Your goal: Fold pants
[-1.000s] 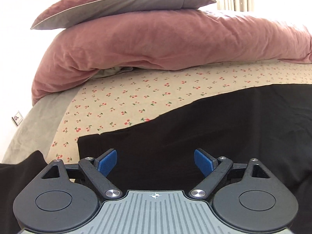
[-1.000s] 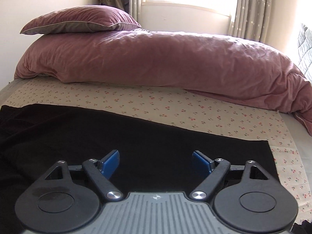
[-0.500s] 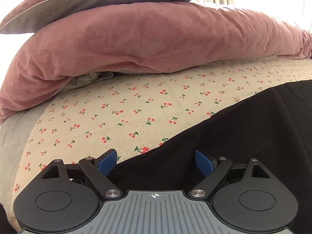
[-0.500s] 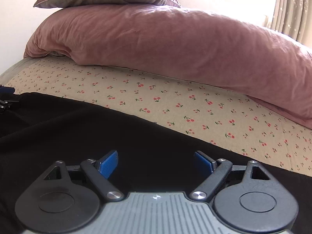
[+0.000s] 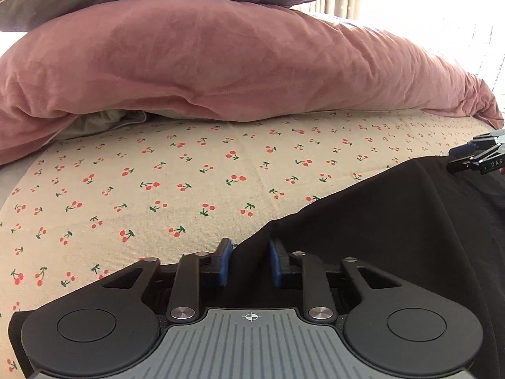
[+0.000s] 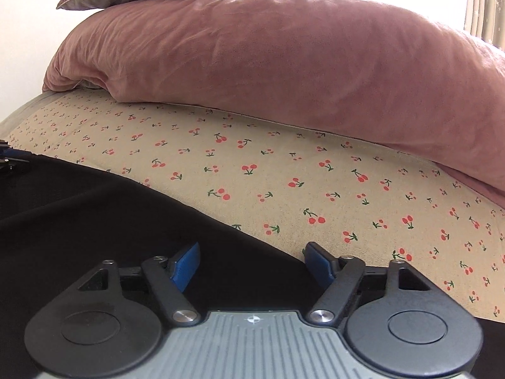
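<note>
My left gripper (image 5: 249, 260) has just closed, pinching the black pants (image 5: 378, 237) edge; my right gripper (image 6: 252, 263), half-open astride it, was closing too, both now nearer the sheet (image 5: 189, 173).

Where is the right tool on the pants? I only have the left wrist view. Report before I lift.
Observer: The right tool straddles the far edge of the black pants. Its jaws have just been closing but stand apart, not pinching.
Operator: Tell me how it sits.
Observer: One finger is over the fabric. The other is at the edge, by the cherry-print sheet.
Operator: Check the edge between the tools.
Observer: In the right wrist view it runs unbroken from the right tool toward the left tool, which shows at that view's left border.
</note>
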Available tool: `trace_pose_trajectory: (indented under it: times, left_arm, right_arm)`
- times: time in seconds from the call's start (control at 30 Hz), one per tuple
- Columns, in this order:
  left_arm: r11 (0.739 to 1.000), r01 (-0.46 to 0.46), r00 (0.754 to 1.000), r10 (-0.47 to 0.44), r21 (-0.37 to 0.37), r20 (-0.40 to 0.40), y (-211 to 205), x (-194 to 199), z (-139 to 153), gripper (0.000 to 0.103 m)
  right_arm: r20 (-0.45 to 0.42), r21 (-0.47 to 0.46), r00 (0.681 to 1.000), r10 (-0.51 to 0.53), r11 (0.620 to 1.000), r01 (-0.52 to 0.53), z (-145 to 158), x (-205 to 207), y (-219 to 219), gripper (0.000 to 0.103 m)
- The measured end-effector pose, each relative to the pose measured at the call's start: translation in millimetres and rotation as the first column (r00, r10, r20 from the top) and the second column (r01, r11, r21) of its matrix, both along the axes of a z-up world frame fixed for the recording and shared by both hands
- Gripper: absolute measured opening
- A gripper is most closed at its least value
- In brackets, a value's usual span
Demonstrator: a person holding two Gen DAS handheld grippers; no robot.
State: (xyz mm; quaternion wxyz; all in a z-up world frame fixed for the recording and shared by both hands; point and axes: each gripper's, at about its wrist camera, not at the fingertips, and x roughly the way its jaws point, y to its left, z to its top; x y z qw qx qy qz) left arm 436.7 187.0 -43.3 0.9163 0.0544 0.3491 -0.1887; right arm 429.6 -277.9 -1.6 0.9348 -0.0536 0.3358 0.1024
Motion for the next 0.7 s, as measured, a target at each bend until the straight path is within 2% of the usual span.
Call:
trace_pose_trajectory:
  times: [0.03, 0.07, 0.1, 0.2, 0.3, 0.47, 0.7]
  left_arm:
    - [1.000, -0.014, 1.000, 0.014, -0.008, 0.007, -1, -1, -1, 0.012]
    - [1.000, -0.026, 1.000, 0.026, -0.007, 0.016, -3, -3, -1, 0.011]
    - [0.999, -0.037, 0.999, 0.037, 0.003, 0.032, -6, -6, -2, 0.010]
    - [0.995, -0.094, 0.993, 0.093, 0.012, 0.065, -12, -12, -1, 0.008]
    - [0.990, -0.139, 0.985, 0.136, 0.024, 0.110, -16, -22, 12, 0.007]
    - [0.986, -0.166, 0.971, 0.162, 0.010, 0.178, -16, -58, 56, 0.007]
    - [0.982, -0.185, 0.959, 0.190, -0.044, 0.211, -14, -148, 106, 0.006]
  right_arm:
    - [0.000, 0.011, 1.000, 0.005, 1.000, -0.005, 0, -1, 0, 0.049]
    - [-0.008, 0.028, 1.000, 0.017, 0.999, -0.017, 1, -2, 1, 0.029]
    - [-0.012, 0.033, 1.000, 0.022, 0.999, -0.021, 1, -4, 2, 0.014]
    - [0.009, -0.021, 1.000, -0.006, 1.000, 0.006, 3, -12, 13, 0.004]
    - [0.055, -0.049, 0.998, -0.030, 0.998, 0.033, 14, -27, 21, 0.002]
    - [0.123, -0.040, 0.992, -0.027, 0.999, 0.032, 50, -70, 25, 0.002]
    - [0.181, -0.037, 0.983, -0.015, 0.999, 0.022, 92, -168, 36, 0.002]
